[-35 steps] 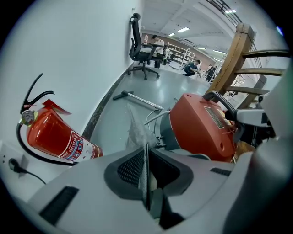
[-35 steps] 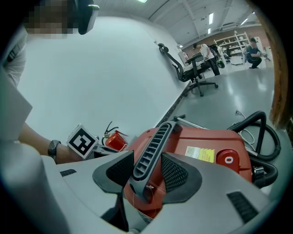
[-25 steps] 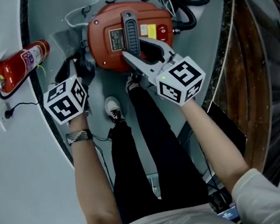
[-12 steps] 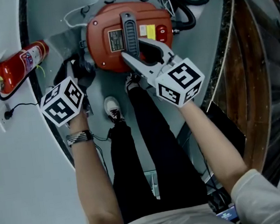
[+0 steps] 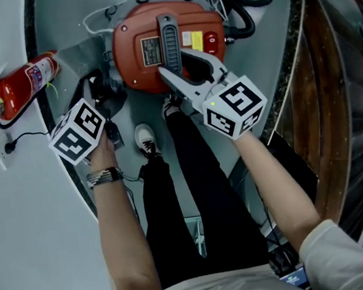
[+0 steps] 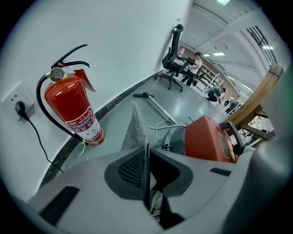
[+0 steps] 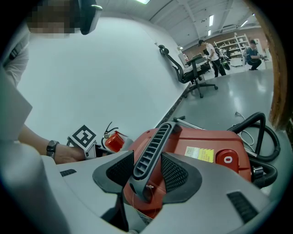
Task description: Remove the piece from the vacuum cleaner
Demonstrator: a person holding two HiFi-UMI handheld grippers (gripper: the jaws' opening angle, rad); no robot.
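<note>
Two tongs engaged: right tongs (image 7: 147, 172) clasp the ribbed grey handle (image 7: 155, 139) of the red vacuum cleaner (image 5: 139, 67), which runs lengthwise away from them. Left tongs (image 6: 147, 153), nearly closed, seem to pinch a thin grey fuzzy piece (image 6: 135, 125) at their tips, just left of the cleaner.

Red vacuum cleaner (image 5: 134, 55) with black top handle (image 5: 168, 37) stands upright, grey fabric piece (image 6: 137, 128) just beside it.

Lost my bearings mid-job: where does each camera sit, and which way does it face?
Head view: on the person's head, looking steeply down at the vacuum cleaner; both forearms, legs and claws show.
Left gripper view: on the left claw, facing the wall and fire extinguisher; only its jaws show, pinching a grey piece.
Right gripper view: on the right claw, facing the vacuum's handle, clamped between its jaws; the left hand shows.
Shared: all three show vacuum and extinguisher.
</note>
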